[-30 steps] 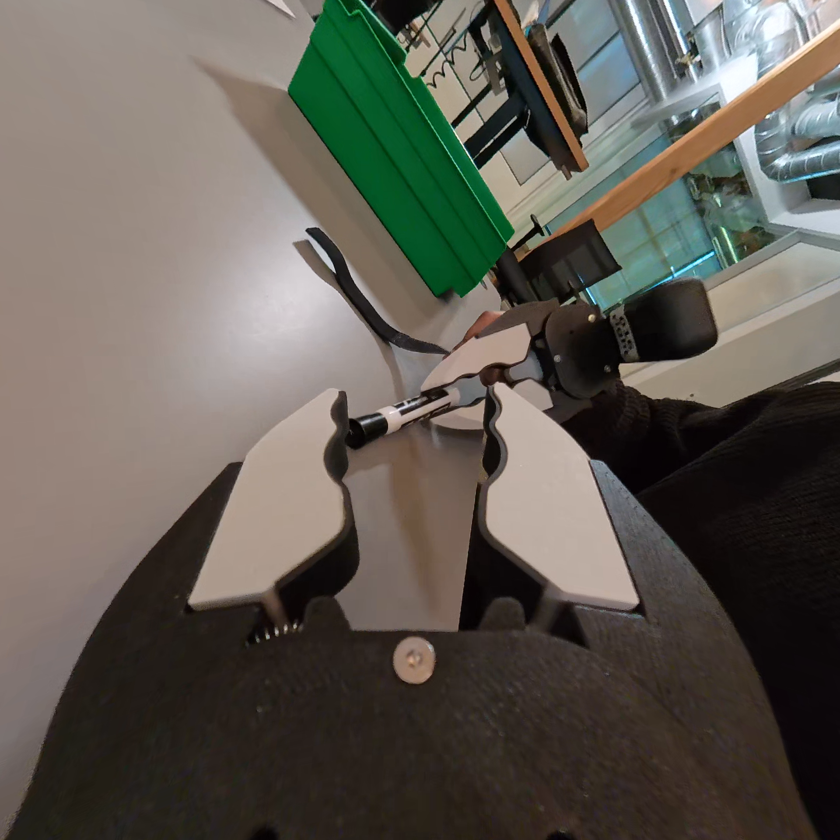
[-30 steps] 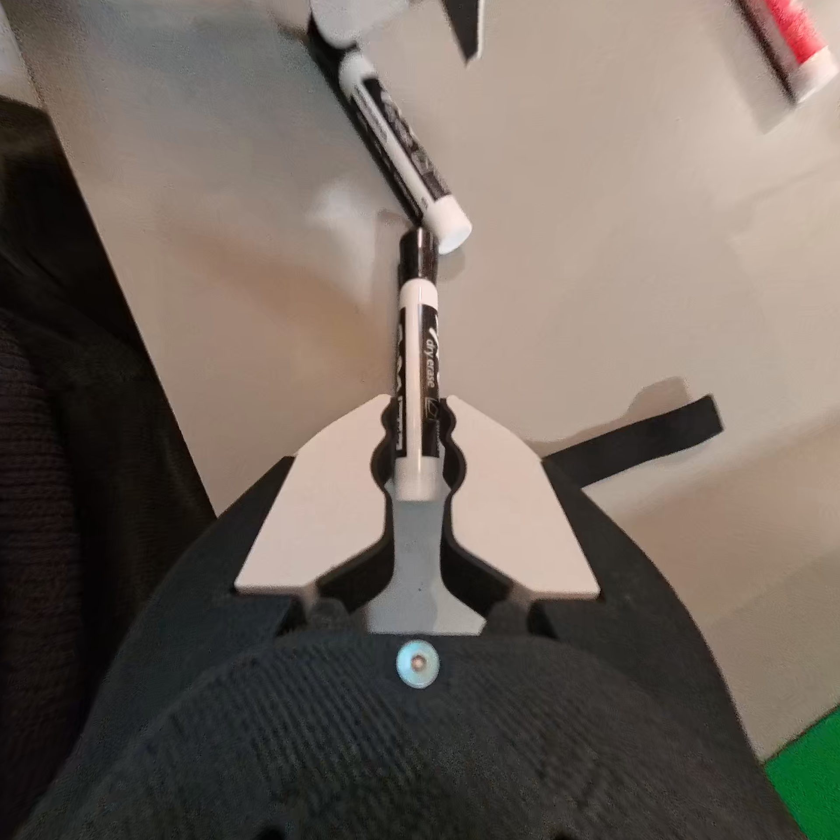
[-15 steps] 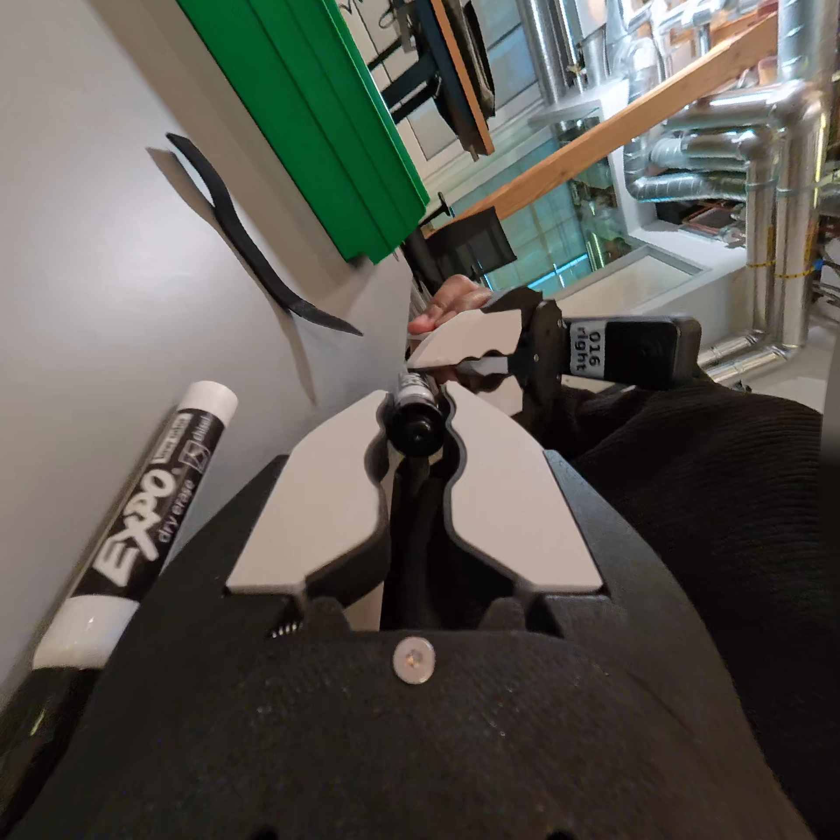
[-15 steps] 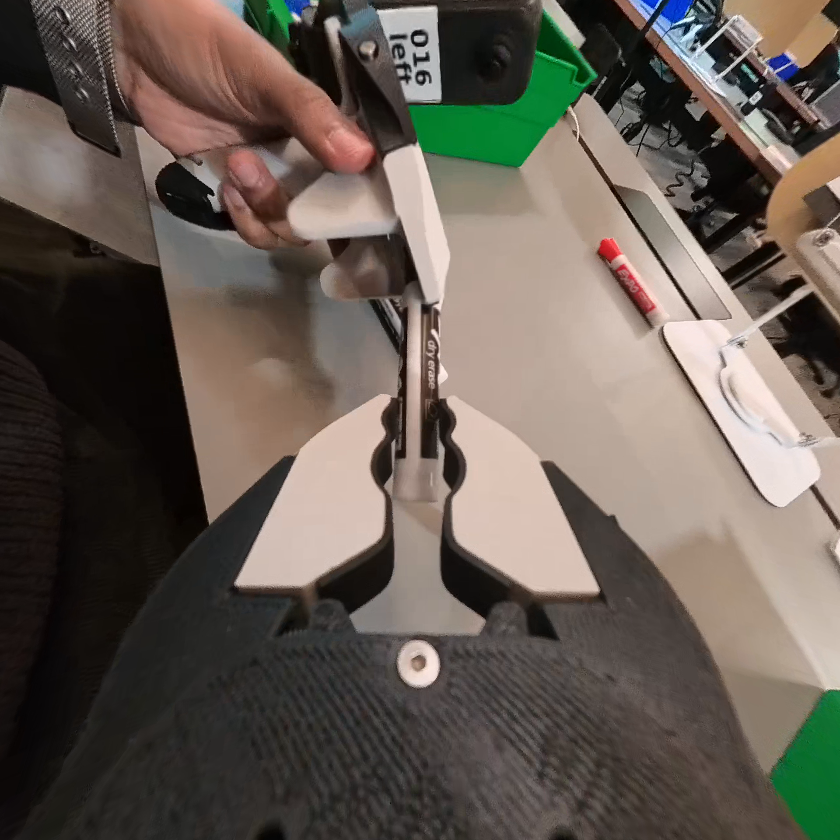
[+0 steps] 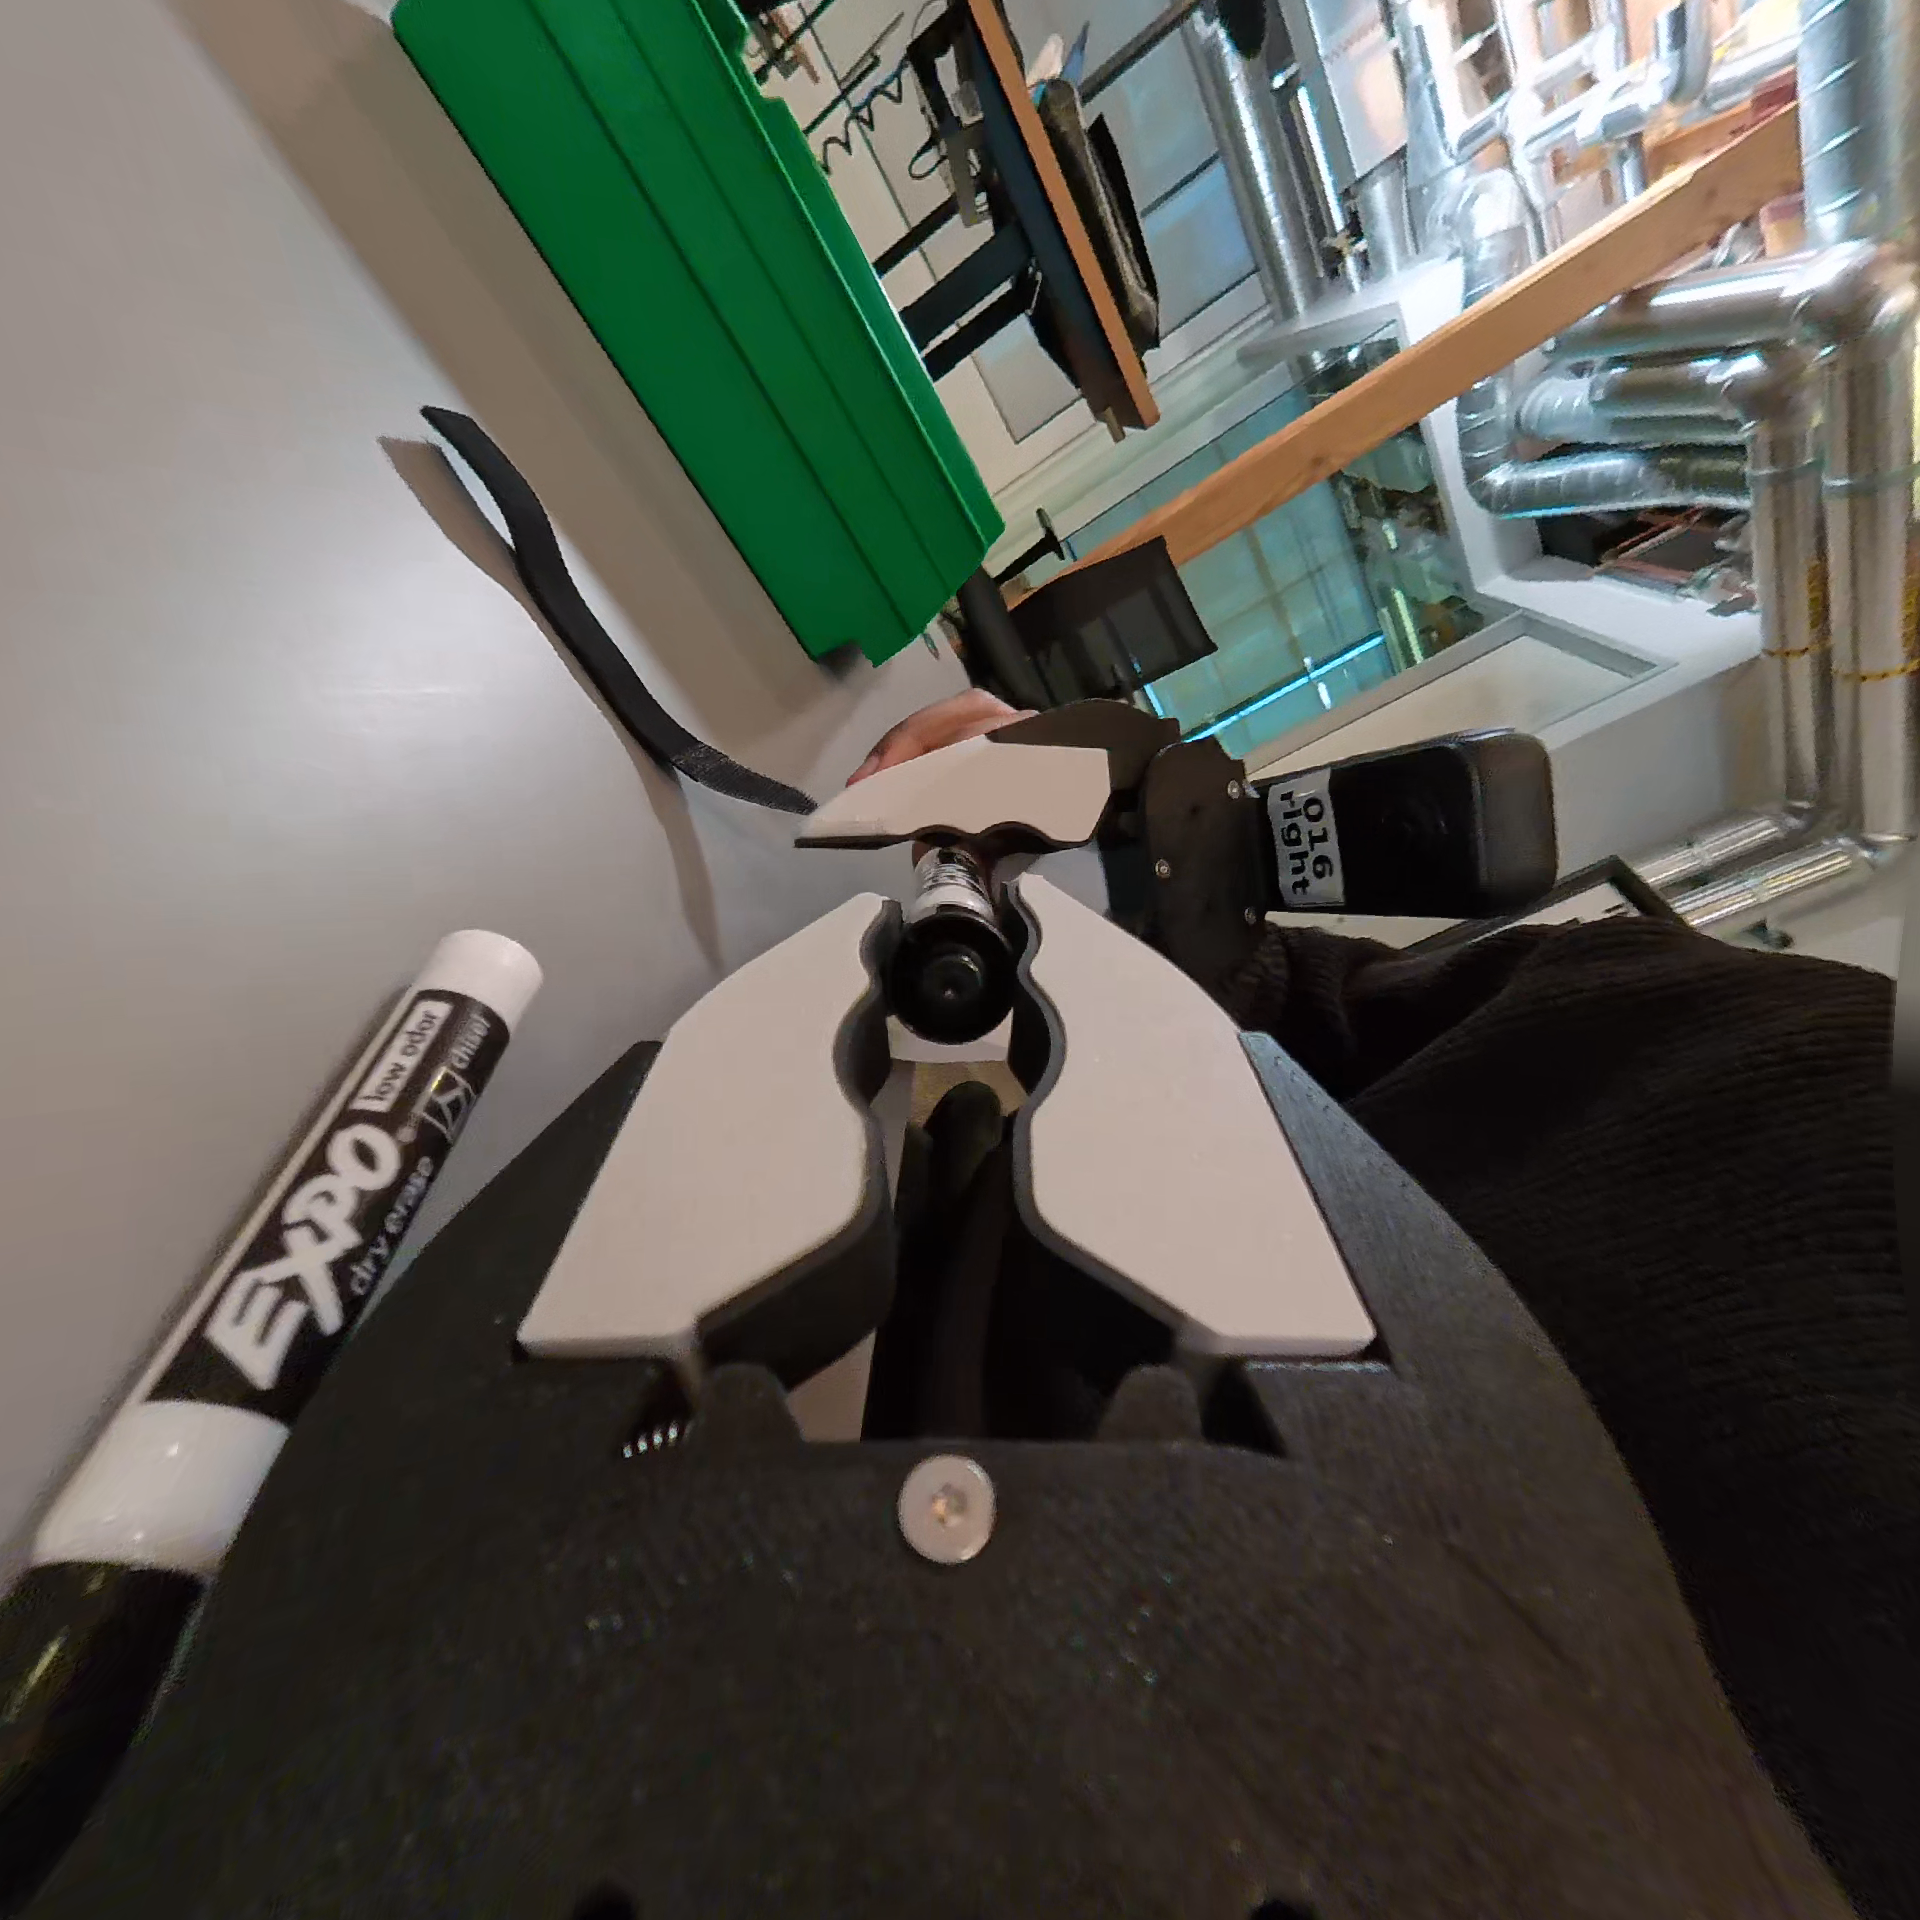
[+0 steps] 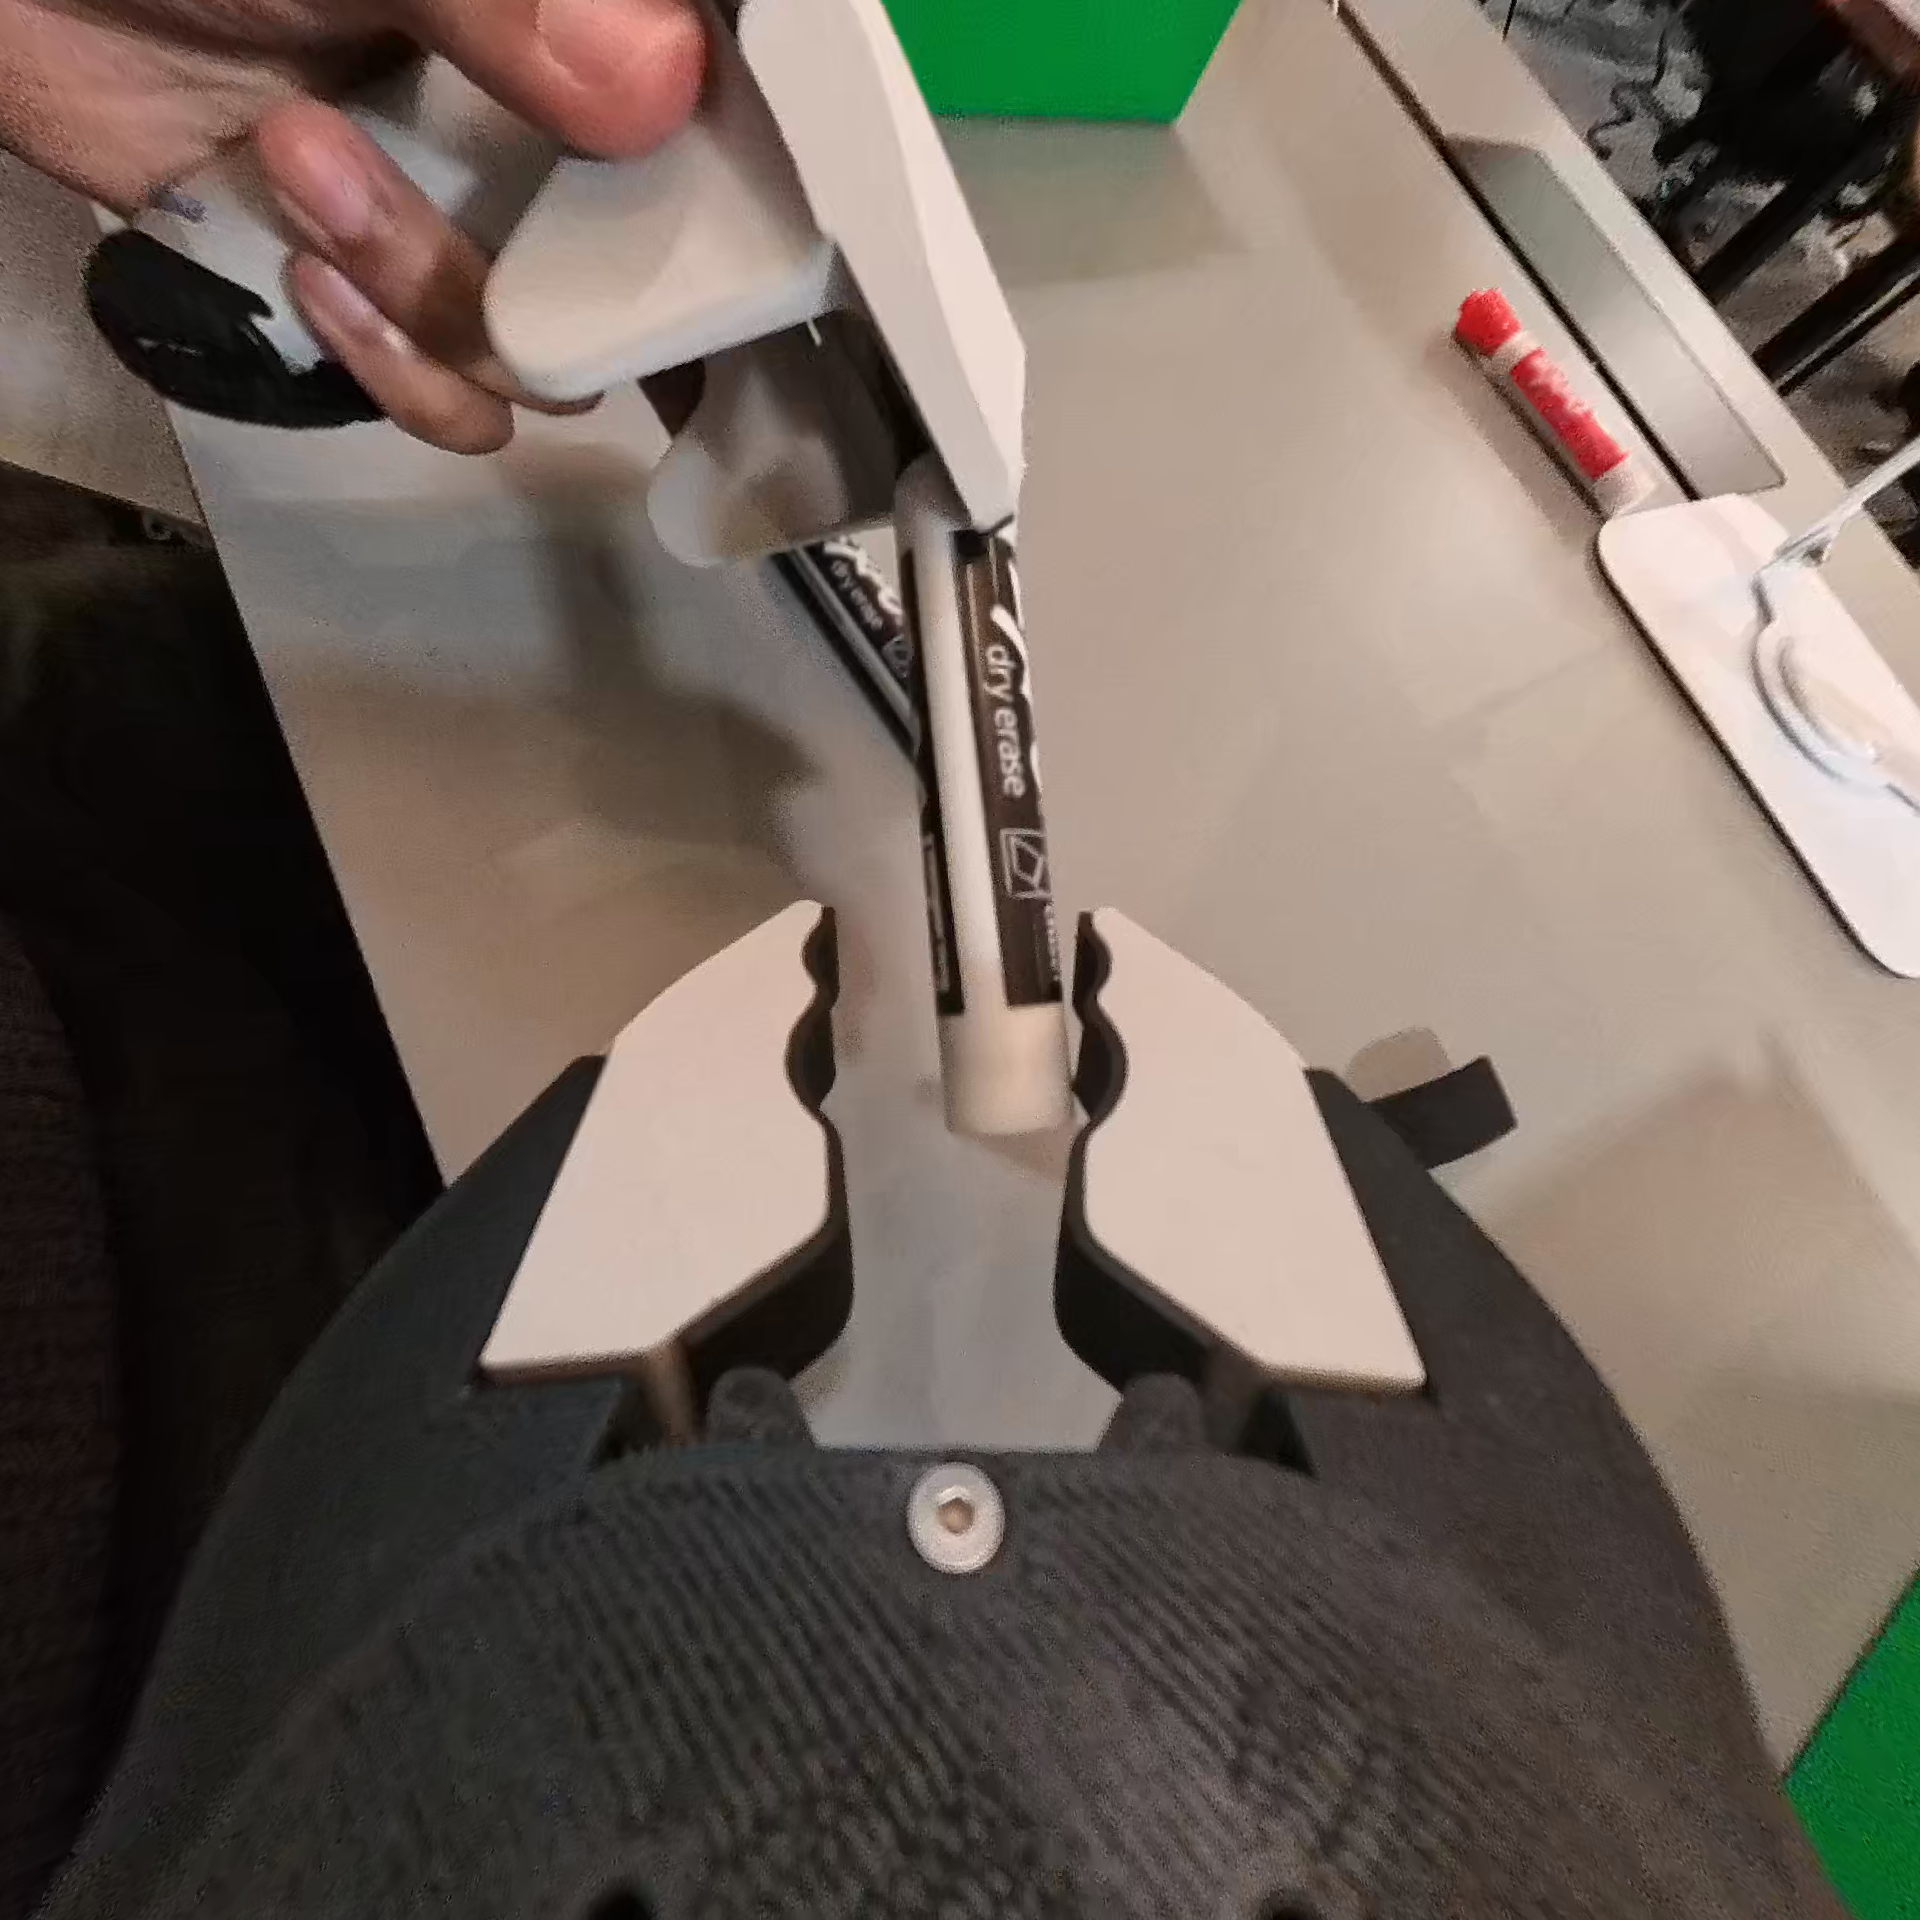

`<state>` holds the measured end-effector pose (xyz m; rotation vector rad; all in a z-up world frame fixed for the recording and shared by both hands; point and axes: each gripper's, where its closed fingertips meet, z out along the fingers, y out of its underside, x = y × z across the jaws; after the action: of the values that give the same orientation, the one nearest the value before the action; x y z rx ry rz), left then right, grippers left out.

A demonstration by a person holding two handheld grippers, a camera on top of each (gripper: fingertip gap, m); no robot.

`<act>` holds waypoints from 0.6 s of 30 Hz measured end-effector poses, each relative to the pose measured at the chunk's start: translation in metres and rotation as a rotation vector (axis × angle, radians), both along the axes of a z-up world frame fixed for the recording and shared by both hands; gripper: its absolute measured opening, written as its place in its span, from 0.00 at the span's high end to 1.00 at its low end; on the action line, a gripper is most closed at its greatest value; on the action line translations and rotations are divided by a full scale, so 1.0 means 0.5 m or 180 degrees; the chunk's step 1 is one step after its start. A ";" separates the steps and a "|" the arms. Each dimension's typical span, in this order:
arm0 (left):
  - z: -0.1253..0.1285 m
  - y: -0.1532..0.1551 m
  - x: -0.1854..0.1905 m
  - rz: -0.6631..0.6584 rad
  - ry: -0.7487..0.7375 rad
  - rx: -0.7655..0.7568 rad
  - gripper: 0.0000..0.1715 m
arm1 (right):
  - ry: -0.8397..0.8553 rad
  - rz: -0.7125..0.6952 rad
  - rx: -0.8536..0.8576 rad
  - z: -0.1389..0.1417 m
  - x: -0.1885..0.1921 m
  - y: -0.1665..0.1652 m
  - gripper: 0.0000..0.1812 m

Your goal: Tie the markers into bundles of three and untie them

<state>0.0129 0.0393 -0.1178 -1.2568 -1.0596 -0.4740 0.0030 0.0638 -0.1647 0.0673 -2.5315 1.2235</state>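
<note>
My left gripper [image 5: 948,904] is shut on the black cap end of a black-and-white dry-erase marker [image 5: 951,977], held above the grey table [image 5: 208,520]. In the right wrist view the marker [image 6: 987,831] runs from the left gripper [image 6: 935,416] at the top, held by a hand, down between my right gripper's [image 6: 951,925] fingers. The right jaws stand apart; the marker's white rear end rests against the right-hand finger [image 6: 1195,1143]. A second black marker [image 5: 312,1236] lies on the table beside the left gripper and is partly hidden in the right wrist view [image 6: 862,644].
A green bin [image 5: 727,312] stands at the table's far side. A black strap [image 5: 582,623] lies on the table. A red marker [image 6: 1538,395] and a white board with a clear plastic piece [image 6: 1745,707] lie at the right. A dark sleeve [image 5: 1558,1247] is close by. Some 6 cm of space lies between my two pairs of fingers.
One second ago the right gripper alone held the marker. The left gripper then shut on its cap end. Now the right jaws have opened off the marker body.
</note>
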 end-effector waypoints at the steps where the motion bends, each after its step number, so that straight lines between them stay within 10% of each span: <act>1: -0.002 0.005 0.000 0.0014 0.0041 -0.0073 0.88 | -0.0011 -0.0028 0.0030 -0.004 -0.002 0.001 0.77; 18: 0.001 0.039 0.003 0.0217 0.0674 -0.0999 0.89 | 0.0478 -0.0183 0.0451 -0.018 -0.024 0.016 0.92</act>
<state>0.0144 0.0591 -0.1173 -1.5047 -1.0172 -0.1193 -0.0089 0.0716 -0.1735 0.1141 -2.4676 0.9781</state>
